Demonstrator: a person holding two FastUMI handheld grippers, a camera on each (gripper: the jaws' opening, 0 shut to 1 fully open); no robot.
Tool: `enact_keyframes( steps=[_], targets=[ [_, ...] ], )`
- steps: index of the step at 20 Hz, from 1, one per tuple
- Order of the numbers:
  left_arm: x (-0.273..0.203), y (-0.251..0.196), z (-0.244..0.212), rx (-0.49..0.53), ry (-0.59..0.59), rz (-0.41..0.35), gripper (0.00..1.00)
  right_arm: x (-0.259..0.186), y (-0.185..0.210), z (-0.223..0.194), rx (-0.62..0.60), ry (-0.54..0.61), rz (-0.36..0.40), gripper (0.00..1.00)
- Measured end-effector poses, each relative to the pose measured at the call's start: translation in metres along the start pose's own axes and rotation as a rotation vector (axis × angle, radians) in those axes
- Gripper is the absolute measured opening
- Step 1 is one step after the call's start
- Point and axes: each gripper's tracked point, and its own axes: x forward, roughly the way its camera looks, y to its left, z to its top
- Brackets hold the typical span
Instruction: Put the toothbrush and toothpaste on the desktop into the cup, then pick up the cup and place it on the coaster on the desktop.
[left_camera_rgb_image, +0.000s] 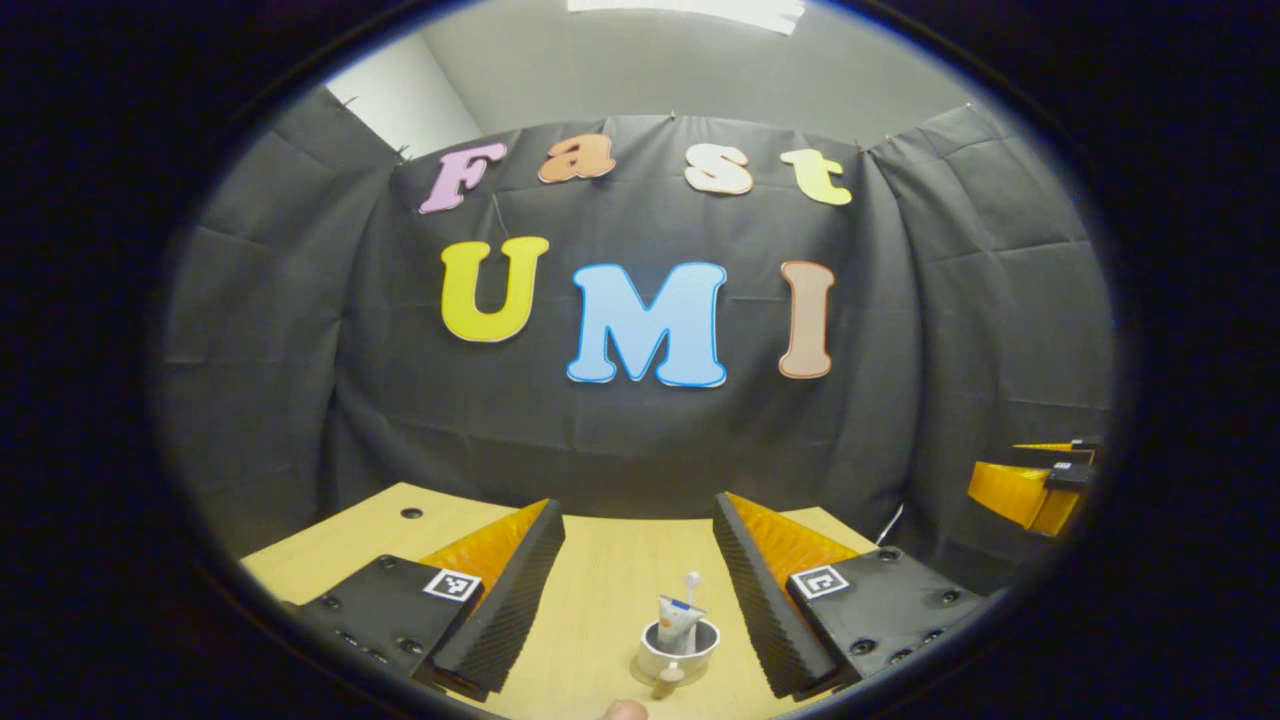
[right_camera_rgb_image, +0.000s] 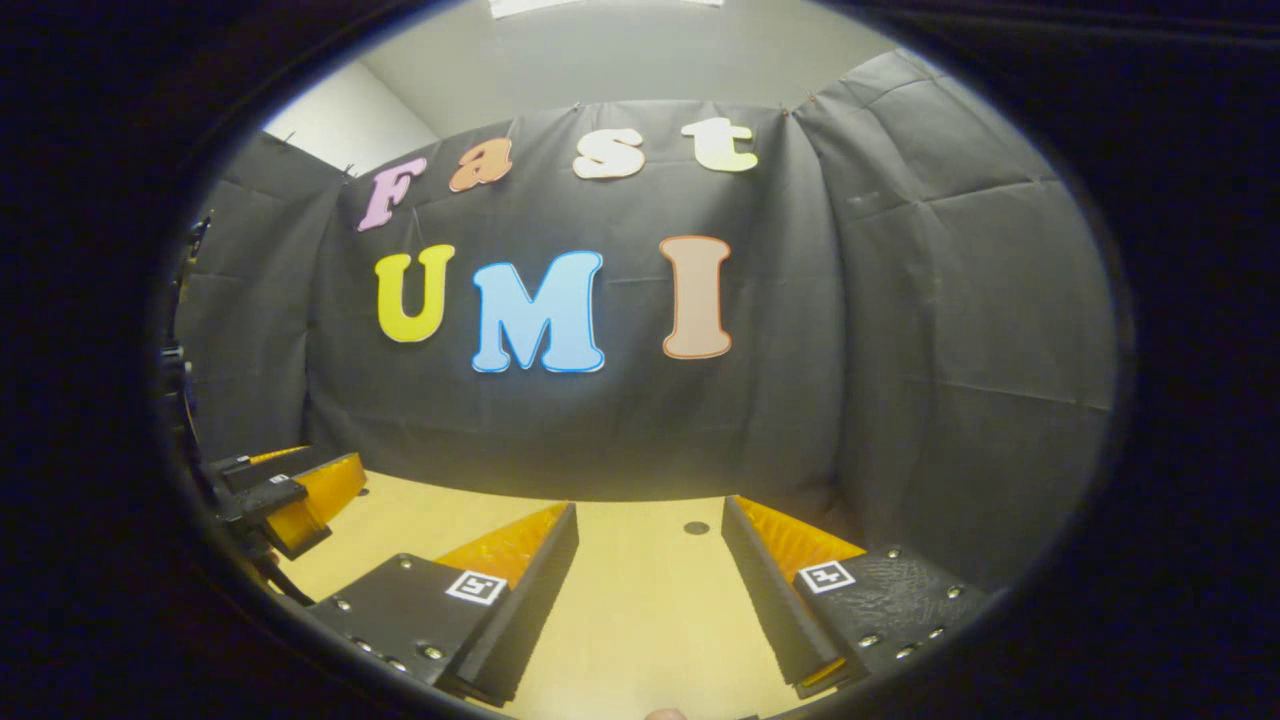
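One white cup (left_camera_rgb_image: 679, 648) holds one toothpaste tube (left_camera_rgb_image: 679, 621) and one toothbrush (left_camera_rgb_image: 690, 584), both upright, on a coaster (left_camera_rgb_image: 668, 680) at its base. The light wooden desktop (left_camera_rgb_image: 605, 590) has black cloth walls behind. The cup stands between the spread fingers of the left gripper (left_camera_rgb_image: 640, 590), toward 6 o'clock. The right gripper (right_camera_rgb_image: 650, 590) hangs with fingers apart over bare wood

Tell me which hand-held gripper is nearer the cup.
Left. The cup sits on the desk between the left gripper's open fingers. The right gripper is off to the side, above bare desk.
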Motion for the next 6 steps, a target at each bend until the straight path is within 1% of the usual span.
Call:
enact_keyframes(
  steps=[1, 3, 5, 6],
  targets=[
    [-0.001, -0.009, 0.003, -0.006, -0.022, 0.019, 0.97, 0.0, -0.01, 0.001, -0.005, -0.01, 0.009, 0.9],
    [-0.007, -0.029, 0.01, -0.02, -0.073, 0.054, 0.92, -0.003, -0.032, -0.003, -0.01, -0.013, 0.021, 0.91],
    [-0.011, -0.056, 0.009, -0.015, -0.091, 0.074, 0.92, -0.004, -0.057, -0.003, -0.026, -0.031, 0.02, 0.9],
    [-0.012, -0.067, 0.005, -0.005, -0.094, 0.086, 0.92, -0.004, -0.068, -0.002, -0.034, -0.041, 0.02, 0.82]
  ],
)
